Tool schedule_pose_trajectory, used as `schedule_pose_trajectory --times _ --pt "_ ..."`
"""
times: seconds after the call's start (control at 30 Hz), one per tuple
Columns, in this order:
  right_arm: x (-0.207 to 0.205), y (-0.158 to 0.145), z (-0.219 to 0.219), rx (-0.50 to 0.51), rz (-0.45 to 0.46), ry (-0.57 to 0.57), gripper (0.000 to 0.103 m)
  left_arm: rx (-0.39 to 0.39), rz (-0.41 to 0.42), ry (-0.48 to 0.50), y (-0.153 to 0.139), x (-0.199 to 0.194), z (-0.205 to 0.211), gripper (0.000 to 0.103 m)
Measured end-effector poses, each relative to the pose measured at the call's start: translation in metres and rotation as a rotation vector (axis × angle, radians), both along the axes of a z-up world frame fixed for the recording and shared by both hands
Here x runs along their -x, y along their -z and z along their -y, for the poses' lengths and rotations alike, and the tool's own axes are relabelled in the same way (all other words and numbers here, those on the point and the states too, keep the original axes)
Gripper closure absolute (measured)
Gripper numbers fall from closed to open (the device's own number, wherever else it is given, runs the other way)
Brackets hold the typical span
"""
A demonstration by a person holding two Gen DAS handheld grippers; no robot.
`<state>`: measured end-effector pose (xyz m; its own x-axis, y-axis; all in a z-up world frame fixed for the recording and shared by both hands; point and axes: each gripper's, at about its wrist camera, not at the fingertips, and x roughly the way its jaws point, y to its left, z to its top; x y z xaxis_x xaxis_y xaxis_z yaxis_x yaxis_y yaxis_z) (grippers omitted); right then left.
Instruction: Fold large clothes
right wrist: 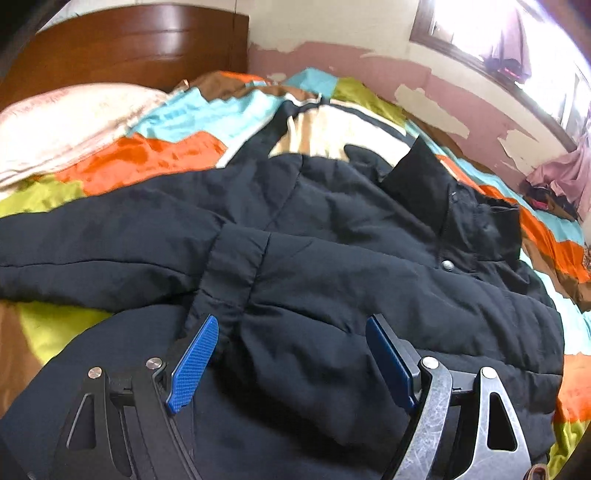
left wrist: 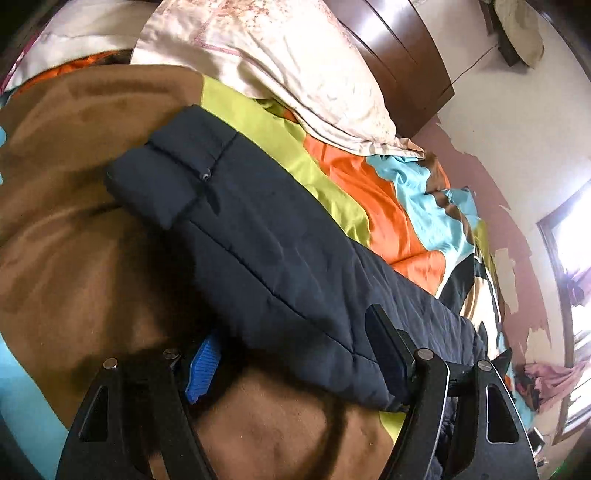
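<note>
Dark navy quilted jacket point(right wrist: 332, 251) lies spread across the bed, on a bedspread of orange, lime, turquoise and brown satin patches point(right wrist: 147, 147). Its collar point(right wrist: 436, 184) stands up toward the wall side, with a silver snap button point(right wrist: 447, 264) below it, and one sleeve point(left wrist: 258, 229) stretches out toward the pillow end, its cuff point(left wrist: 162, 173) lying on a brown patch. The left hand-held gripper point(left wrist: 291, 354) is spread wide at the sleeve's near end, one blue-padded finger on each side of the fabric; whether the pads touch it is unclear. The right hand-held gripper point(right wrist: 290, 360) is likewise spread, its blue pads point(right wrist: 192, 363) just above or on the jacket body. A pale pink floral pillow point(left wrist: 288, 62) rests against the dark wooden headboard point(right wrist: 140, 44). Beyond, a wall with peeling pink paint point(right wrist: 424, 81) carries a bright window point(right wrist: 491, 33).
</note>
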<state>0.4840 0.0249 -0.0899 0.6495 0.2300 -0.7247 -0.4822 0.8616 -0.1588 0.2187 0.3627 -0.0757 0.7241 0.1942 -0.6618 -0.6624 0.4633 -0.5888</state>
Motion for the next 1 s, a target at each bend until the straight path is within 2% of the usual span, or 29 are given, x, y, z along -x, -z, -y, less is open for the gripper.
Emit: schedule_pose_trajectory --times 0.03,0.07,0.1,0.13,0.17,0.2,0.3,0.43,0.5,0.57,0.63,0.77,0.87,1.0 --pt "-0.004 0.006 -0.005 0.014 -0.007 0.003 0.022 -0.016 -0.008 -0.001 0.000 -0.003 0.000 0.035" --pt "-0.008 0.012 -0.009 0.038 -0.015 0.010 0.022 -0.050 -0.030 -0.004 -0.002 -0.005 0.003 0.040" --pt "-0.015 0.021 -0.014 0.065 -0.028 0.022 0.022 -0.075 -0.049 -0.014 -0.003 -0.006 0.004 0.052" --pt "-0.017 0.027 -0.016 0.075 -0.041 0.027 0.022 -0.090 -0.059 -0.021 -0.001 -0.008 0.004 0.059" --pt "-0.018 0.030 -0.016 0.079 -0.048 0.030 0.022 -0.099 -0.060 -0.027 0.000 -0.008 0.003 0.071" --pt "-0.021 0.036 -0.016 0.086 -0.055 0.034 0.022 -0.092 -0.044 -0.029 0.001 -0.008 0.002 0.081" --pt "-0.025 0.045 -0.015 0.078 -0.061 0.042 0.016 -0.101 0.026 -0.013 -0.003 -0.009 0.001 0.093" --pt "-0.027 0.050 -0.005 0.023 -0.075 0.056 0.012 -0.246 0.137 0.041 -0.031 -0.009 0.013 0.098" --pt "-0.025 0.046 -0.002 0.004 -0.070 0.051 0.012 -0.318 0.181 0.072 -0.045 -0.011 0.023 0.099" --pt "-0.017 0.035 0.006 -0.047 -0.050 0.042 0.012 -0.426 0.240 0.121 -0.065 -0.013 0.041 0.100" --pt "-0.013 0.021 0.016 -0.110 -0.036 0.047 0.012 -0.472 0.309 0.168 -0.080 -0.016 0.057 0.100" --pt "-0.007 -0.004 0.050 -0.231 -0.063 0.073 0.012 -0.519 0.415 0.297 -0.108 -0.029 0.097 0.100" --pt "-0.004 -0.026 0.084 -0.313 -0.054 0.097 0.012 -0.581 0.446 0.399 -0.126 -0.046 0.136 0.100" --pt "-0.002 -0.050 0.137 -0.412 -0.047 0.154 0.012 -0.619 0.467 0.518 -0.144 -0.075 0.187 0.100"
